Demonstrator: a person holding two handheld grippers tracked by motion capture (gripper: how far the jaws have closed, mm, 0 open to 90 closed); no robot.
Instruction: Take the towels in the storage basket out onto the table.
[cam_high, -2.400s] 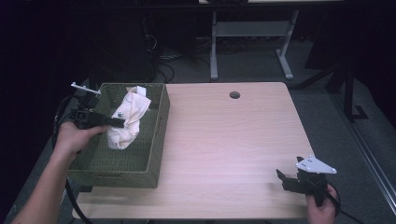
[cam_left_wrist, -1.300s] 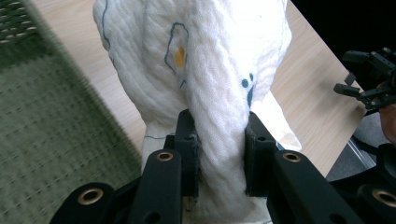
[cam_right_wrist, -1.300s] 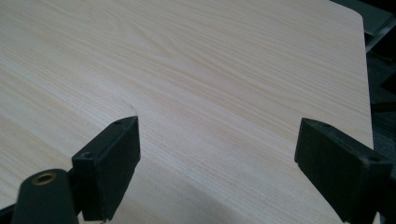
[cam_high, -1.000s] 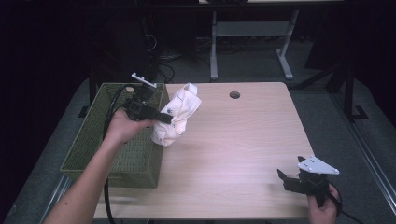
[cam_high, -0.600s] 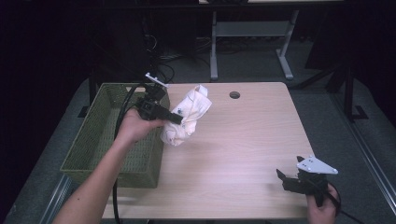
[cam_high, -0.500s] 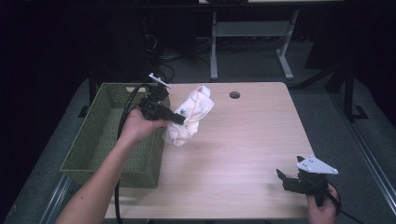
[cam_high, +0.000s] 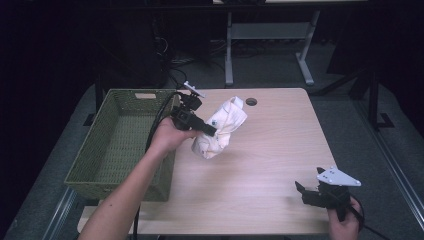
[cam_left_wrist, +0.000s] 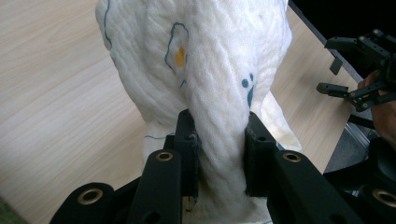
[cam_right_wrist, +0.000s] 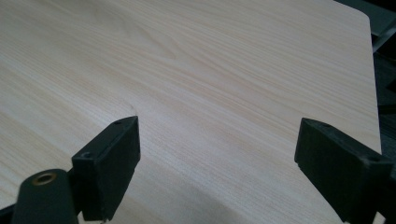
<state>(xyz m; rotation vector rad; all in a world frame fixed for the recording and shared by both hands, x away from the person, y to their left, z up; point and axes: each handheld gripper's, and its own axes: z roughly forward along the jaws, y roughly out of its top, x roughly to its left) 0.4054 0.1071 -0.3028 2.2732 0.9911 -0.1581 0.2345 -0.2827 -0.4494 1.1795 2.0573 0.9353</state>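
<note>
A bunched white cloth with small blue and yellow prints hangs above the wooden table, just right of the green wicker basket. My left gripper is shut on it; in the left gripper view both black jaws pinch a thick fold of the cloth, gripper. The cloth's lower end is close to the tabletop; whether it touches is unclear. My right gripper rests at the table's near right corner, jaws wide apart. In the right gripper view, the right gripper has bare wood between its jaws.
The basket sits along the table's left side and looks empty inside. A round cable hole lies near the far edge. Desk legs and cables stand on the dark floor beyond the table.
My left gripper has carried the cloth out of the basket and rightward over the table, sinking a little. The right gripper has stayed put.
</note>
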